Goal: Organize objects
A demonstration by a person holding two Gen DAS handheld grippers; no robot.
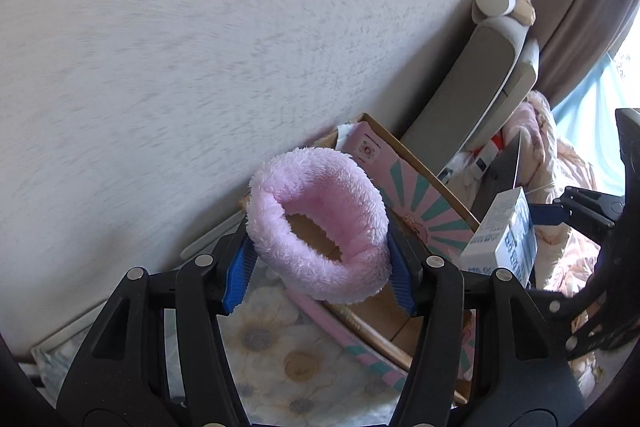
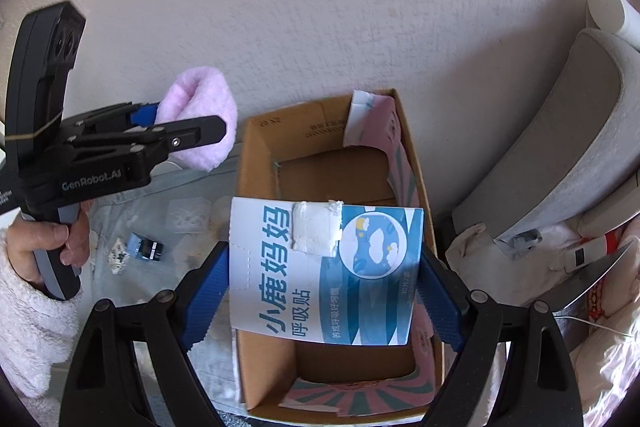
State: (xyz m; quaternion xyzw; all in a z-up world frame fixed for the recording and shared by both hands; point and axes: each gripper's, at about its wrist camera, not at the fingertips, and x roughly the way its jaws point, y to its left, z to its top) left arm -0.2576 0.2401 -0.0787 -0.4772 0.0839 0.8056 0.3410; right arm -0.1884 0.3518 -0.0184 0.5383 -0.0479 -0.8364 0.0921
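Observation:
My left gripper [image 1: 320,251] is shut on a fluffy pink ring-shaped headband [image 1: 320,223] and holds it in the air near the wall, over the left edge of an open cardboard box [image 1: 416,163]. The headband also shows in the right wrist view [image 2: 200,119], left of the box [image 2: 256,163]. My right gripper [image 2: 320,287] is shut on a blue and white carton with Chinese print [image 2: 324,271] and holds it flat above the box opening. The carton shows in the left wrist view [image 1: 504,239] at the right.
The box stands on a flower-print bedsheet [image 1: 272,343] against a white wall. A small blue packet [image 2: 144,249] lies on the sheet left of the box. A grey cushioned chair [image 2: 560,147] and pink bedding [image 1: 560,163] crowd the right side.

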